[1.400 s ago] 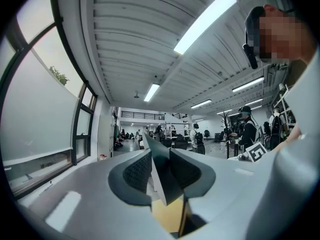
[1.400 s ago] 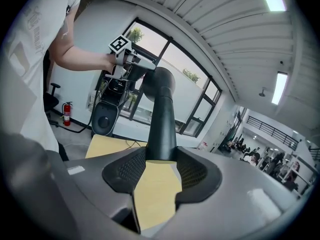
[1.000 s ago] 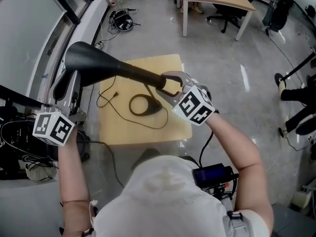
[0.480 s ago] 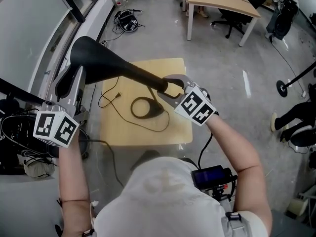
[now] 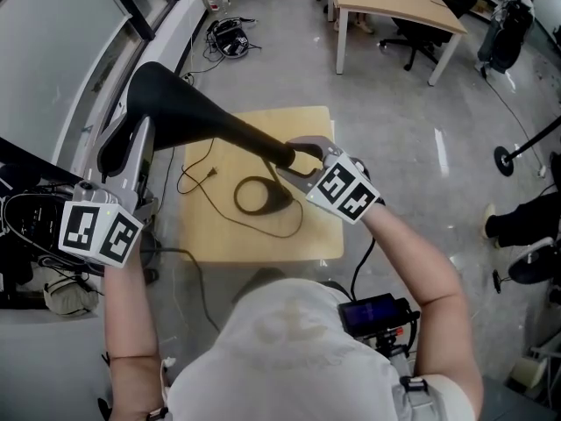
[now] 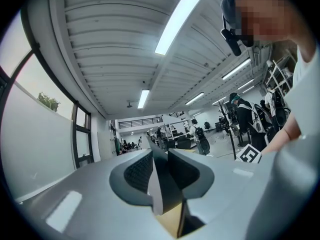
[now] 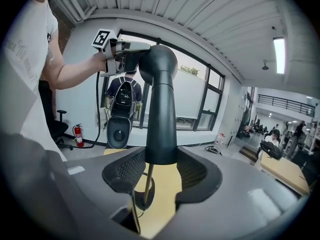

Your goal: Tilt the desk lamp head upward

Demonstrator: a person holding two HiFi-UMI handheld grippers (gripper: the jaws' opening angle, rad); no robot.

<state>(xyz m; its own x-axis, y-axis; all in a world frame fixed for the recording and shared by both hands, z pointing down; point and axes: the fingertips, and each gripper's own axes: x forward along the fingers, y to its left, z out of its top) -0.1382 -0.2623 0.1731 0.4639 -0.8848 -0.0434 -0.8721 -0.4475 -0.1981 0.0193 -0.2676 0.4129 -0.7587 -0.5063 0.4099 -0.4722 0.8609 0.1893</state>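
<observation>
A black desk lamp stands on a small wooden table (image 5: pixel 323 233). Its cone-shaped head (image 5: pixel 166 103) points up-left, and its neck (image 5: pixel 250 139) tapers down toward the round base (image 5: pixel 259 196). My left gripper (image 5: pixel 131 152) is at the head's lower rim. In the left gripper view the thin rim (image 6: pixel 161 189), white inside and black outside, sits pinched between the jaws of the left gripper (image 6: pixel 159 166), which have just been closing. My right gripper (image 5: pixel 294 158) is shut on the neck (image 7: pixel 161 119), whose sides press on both pads of the right gripper (image 7: pixel 161 156).
The lamp's cable (image 5: pixel 200 175) loops over the table's left half. A window wall and a pile of cables and gear (image 5: pixel 35 261) stand close on the left. More cables (image 5: pixel 230 38) lie on the floor beyond, and another desk (image 5: pixel 394 3) stands far back.
The lamp head and my left gripper have shifted slightly upward together. My right gripper has stayed on the neck.
</observation>
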